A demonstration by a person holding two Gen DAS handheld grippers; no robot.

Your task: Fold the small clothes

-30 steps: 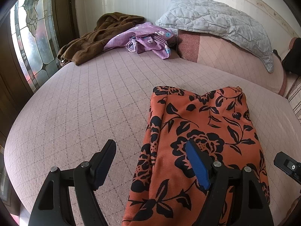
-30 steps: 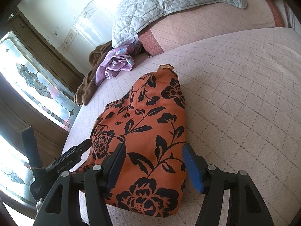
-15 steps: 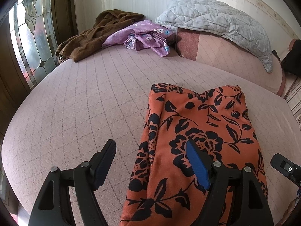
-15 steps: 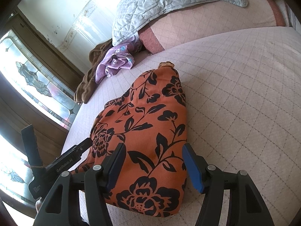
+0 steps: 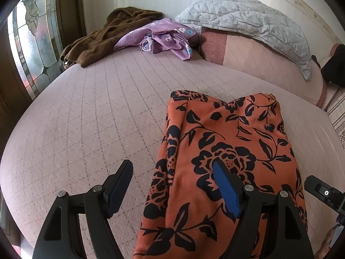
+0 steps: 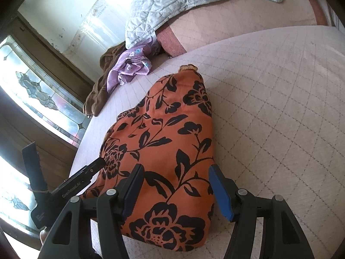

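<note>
An orange garment [image 5: 226, 151] with a black flower print lies folded lengthwise on the pink quilted bed [image 5: 86, 118]. My left gripper [image 5: 172, 185] hovers open over the garment's left edge, its black finger above bare bedding and its blue pad above the cloth. In the right wrist view the same garment [image 6: 168, 129] stretches away from me. My right gripper [image 6: 175, 191] stands open over its near end, with the blue pad at the right edge. Neither gripper pinches the cloth. The left gripper's body [image 6: 82, 179] shows beside the garment's left side.
A brown garment [image 5: 103, 41] and a purple flowered one [image 5: 159, 36] lie crumpled at the far end of the bed. A grey quilted pillow [image 5: 248, 21] rests on a pink bolster. A stained-glass window [image 5: 32, 43] borders the bed's left edge.
</note>
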